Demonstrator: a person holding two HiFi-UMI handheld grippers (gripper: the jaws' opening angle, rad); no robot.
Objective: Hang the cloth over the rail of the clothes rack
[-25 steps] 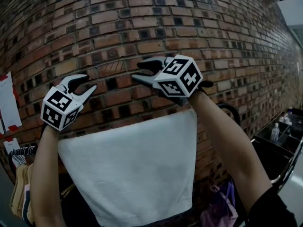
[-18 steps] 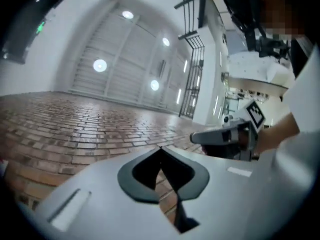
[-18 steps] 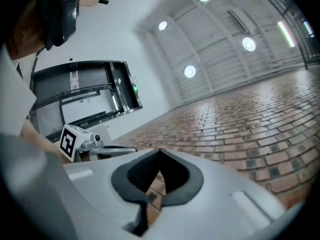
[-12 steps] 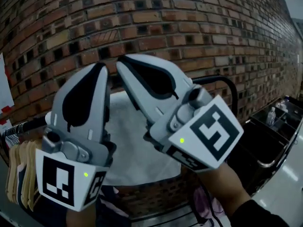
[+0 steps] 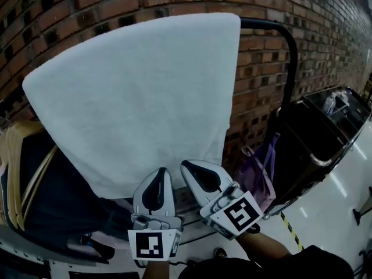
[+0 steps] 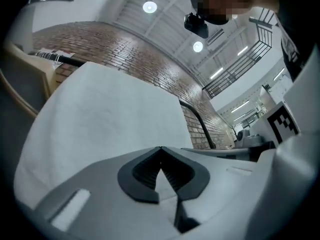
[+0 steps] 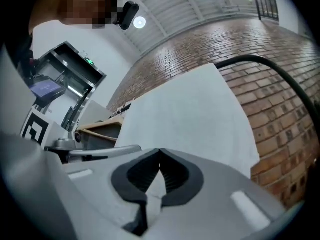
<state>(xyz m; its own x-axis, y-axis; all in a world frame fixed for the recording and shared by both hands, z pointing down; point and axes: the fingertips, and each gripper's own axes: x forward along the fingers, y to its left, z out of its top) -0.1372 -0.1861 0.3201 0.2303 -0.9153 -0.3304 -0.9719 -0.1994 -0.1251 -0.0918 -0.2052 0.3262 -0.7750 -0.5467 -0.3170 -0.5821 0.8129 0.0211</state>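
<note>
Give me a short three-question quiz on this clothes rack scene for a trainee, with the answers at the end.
1. True or false: the white cloth is draped over the black rail.
2. What do the left gripper and right gripper hold? A) the cloth B) a hanger C) nothing
3. Fill in: behind the rail stands a ___ wall.
Key: 1 true; 2 C, both are shut and empty, below the cloth; 3 brick.

I log a brick wall behind, wooden hangers with dark garments at left, a purple bag low by the wall, a black cart at right, and yellow-black floor tape near it.
</note>
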